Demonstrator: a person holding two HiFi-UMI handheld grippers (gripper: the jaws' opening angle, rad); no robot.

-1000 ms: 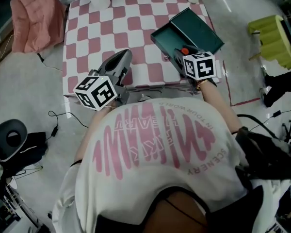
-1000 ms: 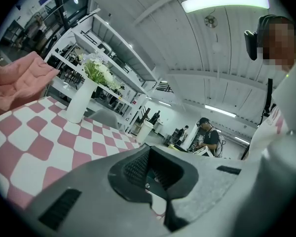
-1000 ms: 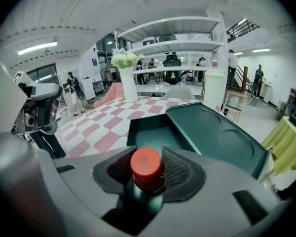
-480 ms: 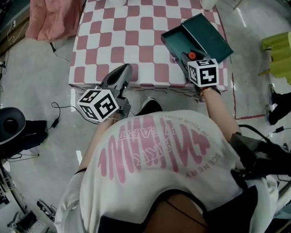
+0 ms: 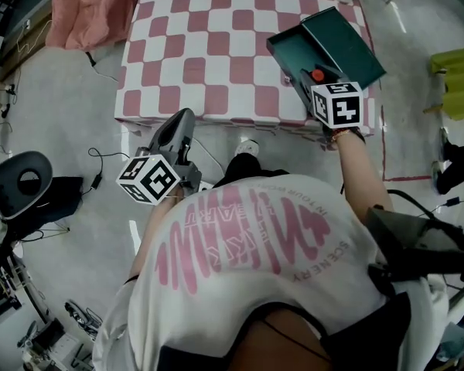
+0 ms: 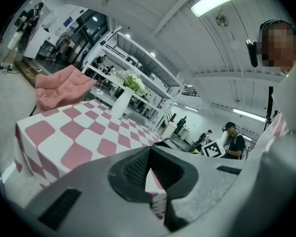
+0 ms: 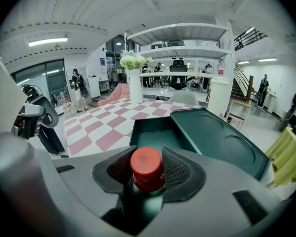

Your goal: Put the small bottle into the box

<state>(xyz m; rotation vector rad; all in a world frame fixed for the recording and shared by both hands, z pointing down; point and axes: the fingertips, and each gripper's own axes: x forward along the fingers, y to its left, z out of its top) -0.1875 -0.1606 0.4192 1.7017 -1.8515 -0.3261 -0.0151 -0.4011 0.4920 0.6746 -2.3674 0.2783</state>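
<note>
Pulled back off the table's (image 5: 216, 52) front edge since a second ago, the left gripper (image 6: 148, 174) hangs over the floor, jaws pressed together on nothing. The bottle (image 7: 147, 163), red cap up, is clamped between the right gripper's (image 5: 315, 79) jaws at the near rim of the open box (image 7: 138, 127), by the table's front right corner.
</note>
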